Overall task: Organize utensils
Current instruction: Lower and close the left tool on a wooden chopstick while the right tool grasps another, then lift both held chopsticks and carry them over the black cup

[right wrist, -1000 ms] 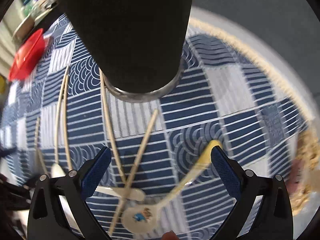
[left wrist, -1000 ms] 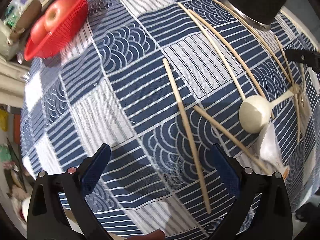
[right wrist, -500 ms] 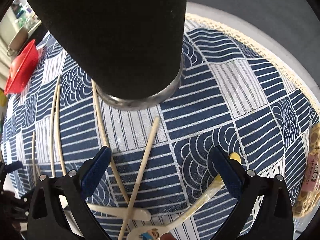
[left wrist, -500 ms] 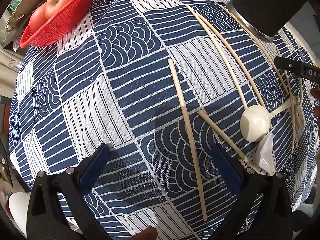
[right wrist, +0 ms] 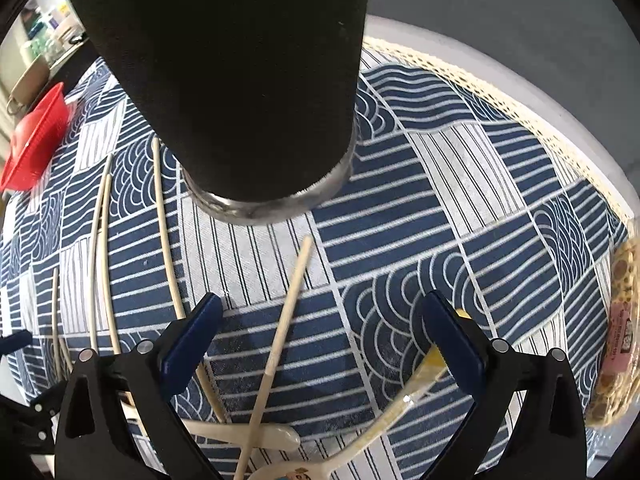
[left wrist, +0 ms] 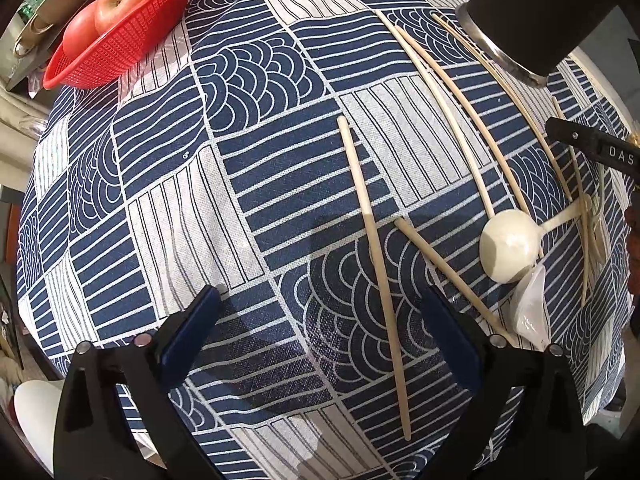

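My left gripper (left wrist: 320, 320) points down over the blue patterned cloth (left wrist: 248, 184). Its jaws are closing, and a pale chopstick (left wrist: 376, 260) lies between them untouched. A second chopstick (left wrist: 448, 276) runs under its right finger, beside a cream spoon (left wrist: 508, 244) and a clear plastic spoon (left wrist: 532, 308). Two long chopsticks (left wrist: 440, 92) lead toward the black cup (left wrist: 532, 12). My right gripper (right wrist: 320, 320) is open in front of the black cup (right wrist: 240, 80), a chopstick (right wrist: 284, 332) on the cloth between its fingers. A yellow-handled spoon (right wrist: 404, 404) lies under its right finger.
A red basket (left wrist: 116, 60) holding apples sits at the far left corner of the cloth. A snack packet (right wrist: 616, 340) lies at the right edge in the right wrist view. More chopsticks (right wrist: 100, 240) and a cream spoon handle (right wrist: 240, 436) lie to the left.
The left view has tilted, so the red basket and the far cloth show more fully. The right view has sharpened from blur, and the yellow-handled spoon has slid lower in it.
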A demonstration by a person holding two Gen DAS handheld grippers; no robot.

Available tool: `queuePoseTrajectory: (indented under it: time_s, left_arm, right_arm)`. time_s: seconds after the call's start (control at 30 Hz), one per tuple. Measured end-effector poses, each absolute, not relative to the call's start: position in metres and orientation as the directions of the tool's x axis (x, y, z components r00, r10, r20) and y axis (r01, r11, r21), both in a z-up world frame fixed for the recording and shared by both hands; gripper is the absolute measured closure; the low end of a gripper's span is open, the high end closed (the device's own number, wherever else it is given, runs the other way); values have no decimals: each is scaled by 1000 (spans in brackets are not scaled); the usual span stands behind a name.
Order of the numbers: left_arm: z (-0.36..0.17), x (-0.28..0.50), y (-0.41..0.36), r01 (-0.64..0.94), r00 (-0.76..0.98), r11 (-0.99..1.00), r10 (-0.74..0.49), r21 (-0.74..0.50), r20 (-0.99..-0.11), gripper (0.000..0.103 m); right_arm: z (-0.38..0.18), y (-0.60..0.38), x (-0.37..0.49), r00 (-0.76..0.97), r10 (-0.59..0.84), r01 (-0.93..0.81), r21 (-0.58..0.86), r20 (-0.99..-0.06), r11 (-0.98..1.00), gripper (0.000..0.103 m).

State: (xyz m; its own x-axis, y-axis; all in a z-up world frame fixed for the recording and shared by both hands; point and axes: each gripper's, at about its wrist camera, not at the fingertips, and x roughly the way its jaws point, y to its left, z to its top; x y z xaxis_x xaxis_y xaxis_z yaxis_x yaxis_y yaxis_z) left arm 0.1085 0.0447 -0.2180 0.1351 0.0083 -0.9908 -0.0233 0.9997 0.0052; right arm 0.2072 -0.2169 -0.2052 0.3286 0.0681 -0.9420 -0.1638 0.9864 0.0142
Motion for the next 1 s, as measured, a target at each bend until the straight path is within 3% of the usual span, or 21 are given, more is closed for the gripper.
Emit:
queuePoseTrajectory:
  time_s: [0.03, 0.07, 0.1, 0.13, 0.2, 0.27, 0.37, 0.43, 0.5, 1.0]
  left_arm:
    - [-216, 109, 45, -17, 133, 1000, 7, 5, -991, 13]
    - [-212, 112, 45, -11, 140, 1000, 6, 4, -990, 20]
    - [-208, 116, 47, -19, 142, 1000, 6, 3, -990, 26]
    - [-207, 118, 49, -31, 134, 1000, 6, 2, -991, 29]
    - [-202, 123, 51, -22, 140, 1000, 6, 3, -990, 57]
    - [-198, 124, 47, 16, 155, 1000, 2, 5, -988, 71]
    - [-196, 123, 39, 29, 148, 1000, -11, -7, -989, 89]
    - [-195, 123, 38, 27, 142, 1000, -19, -15, -990, 92]
    - [-194, 119, 42, -10, 143, 999, -36, -38, -989, 95]
    - [-193, 63, 60, -60, 102, 990, -118, -125, -988, 98]
  right_arm:
    - [-204, -216, 209, 312, 64, -156, 15, -948, 988, 9]
    - [-200, -211, 212, 306, 62, -154, 15, -950, 988, 18]
    - [-197, -207, 212, 305, 63, -157, 15, -950, 987, 36]
    - [-192, -198, 211, 300, 70, -184, 14, -952, 983, 46]
    - [-188, -185, 207, 297, 91, -251, 14, -950, 968, 83]
    - [-186, -182, 206, 293, 96, -250, 21, -951, 968, 95]
    - [-184, -197, 207, 268, 131, -171, 87, -955, 982, 98]
    - [-183, -202, 203, 288, 84, -154, 40, -954, 987, 98]
    - [-181, -210, 196, 267, 126, -137, 92, -955, 986, 98]
    - [-140, -303, 124, 393, 120, 4, 132, -912, 991, 98]
